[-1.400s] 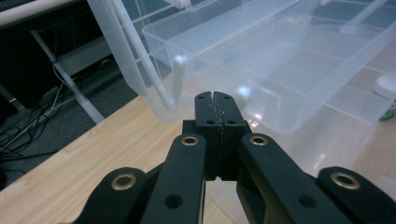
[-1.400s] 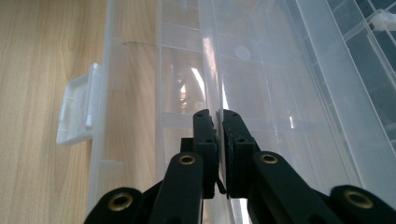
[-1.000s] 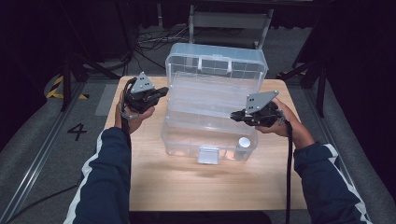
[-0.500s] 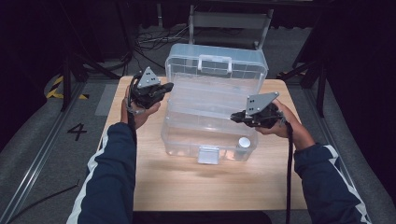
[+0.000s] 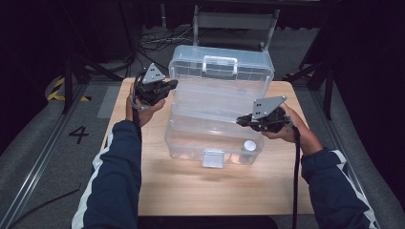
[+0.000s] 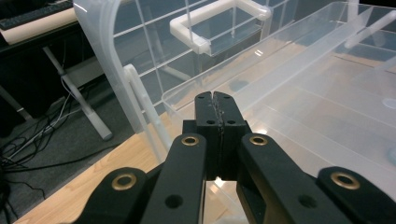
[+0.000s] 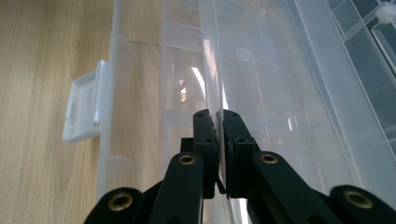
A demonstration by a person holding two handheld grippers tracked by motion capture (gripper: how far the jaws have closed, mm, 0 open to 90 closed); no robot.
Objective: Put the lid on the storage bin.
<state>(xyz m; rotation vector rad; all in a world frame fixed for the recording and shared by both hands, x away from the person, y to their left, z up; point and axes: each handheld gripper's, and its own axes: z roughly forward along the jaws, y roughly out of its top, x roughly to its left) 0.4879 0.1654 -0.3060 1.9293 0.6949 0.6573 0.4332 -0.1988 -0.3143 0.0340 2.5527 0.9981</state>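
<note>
Your clear plastic organizer box stands open at the middle of the wooden table, its lid with the carry handle raised at the far side and its front latch facing you. Your right gripper is clenched on the thin rim of a clear tray wall inside the box; the right gripper view shows the wall pinched between the pads. Your left gripper is clenched on nothing, pads pressed together, held at the box's left edge just beside the lid's hinge arm. A small white round piece lies in the front right compartment.
</note>
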